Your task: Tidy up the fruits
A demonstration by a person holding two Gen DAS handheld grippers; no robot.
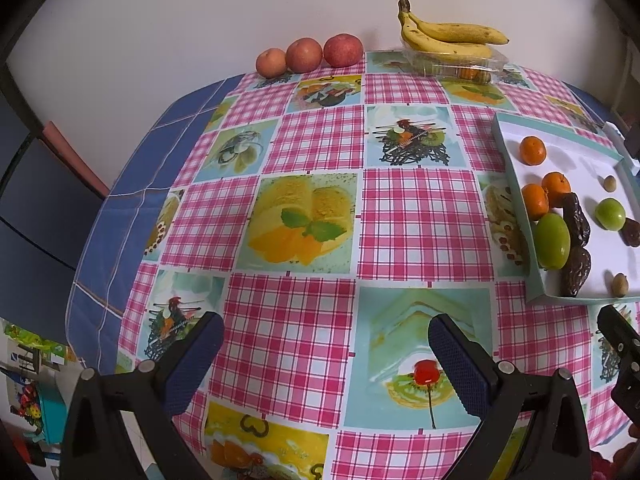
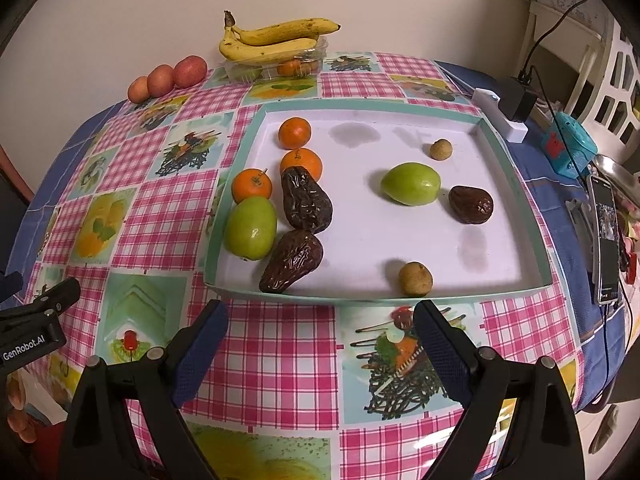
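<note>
Beside the tray, only the right view shows a phone; both grippers' fingers spread

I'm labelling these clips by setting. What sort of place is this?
Most likely a home dining or kitchen table: a food-print checked tablecloth, a bunch of bananas on a clear plastic punnet by the wall, and a phone charging at the edge.

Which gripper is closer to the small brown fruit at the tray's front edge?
Right. The right gripper sits open just before the small brown fruit, near the tray. The left gripper is open off to the tray's left.
</note>
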